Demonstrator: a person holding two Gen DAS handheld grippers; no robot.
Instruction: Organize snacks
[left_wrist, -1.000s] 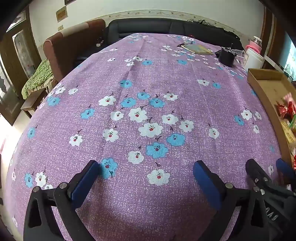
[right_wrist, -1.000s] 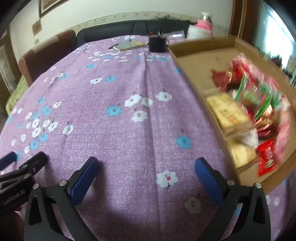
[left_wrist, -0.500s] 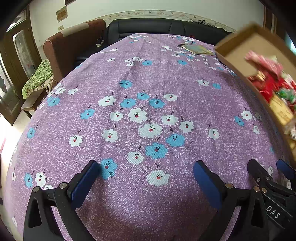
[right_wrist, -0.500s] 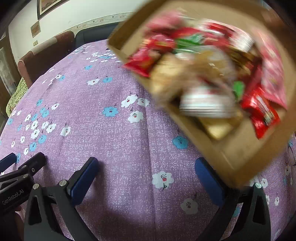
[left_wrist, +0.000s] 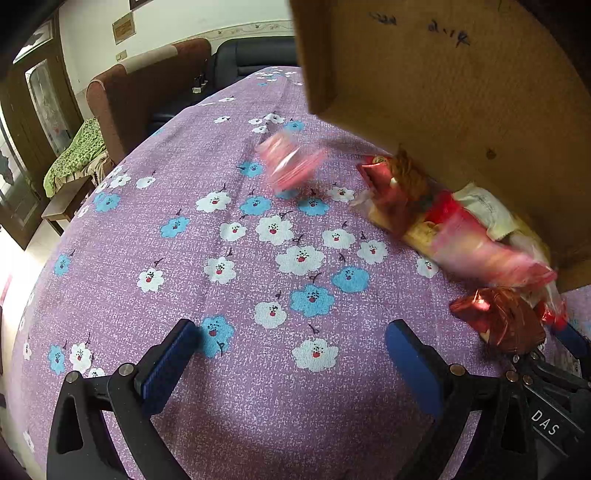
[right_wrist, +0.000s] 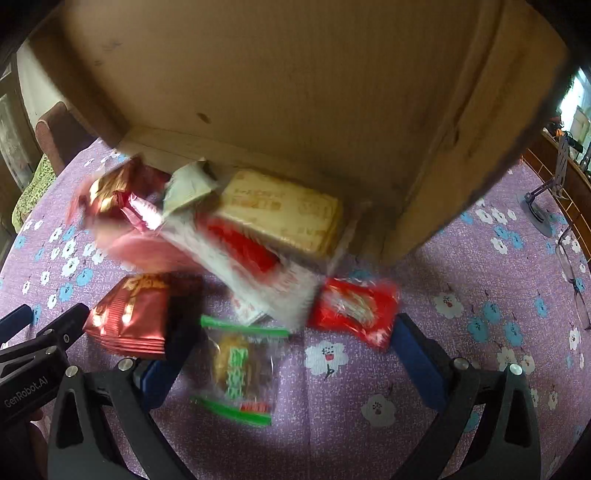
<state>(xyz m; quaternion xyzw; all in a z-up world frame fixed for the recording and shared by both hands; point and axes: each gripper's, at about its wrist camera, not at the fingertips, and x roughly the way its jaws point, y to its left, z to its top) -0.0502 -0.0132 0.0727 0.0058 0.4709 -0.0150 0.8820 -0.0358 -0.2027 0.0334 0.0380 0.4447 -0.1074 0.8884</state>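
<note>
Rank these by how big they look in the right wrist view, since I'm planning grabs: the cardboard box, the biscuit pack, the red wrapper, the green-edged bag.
1. Cardboard box, by far the largest.
2. Biscuit pack.
3. Green-edged bag and red wrapper: look alike; the bag lies nearer the camera, so unranked.

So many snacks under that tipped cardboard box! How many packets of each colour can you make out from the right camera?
Shiny dark red packets: 2
Plain red packet: 1
Pink packet: 1
White-and-red packet: 1
Greyish-white packet: 1
Beige biscuit pack: 1
Clear green-edged packet: 1
Total: 8, blur permitting
</note>
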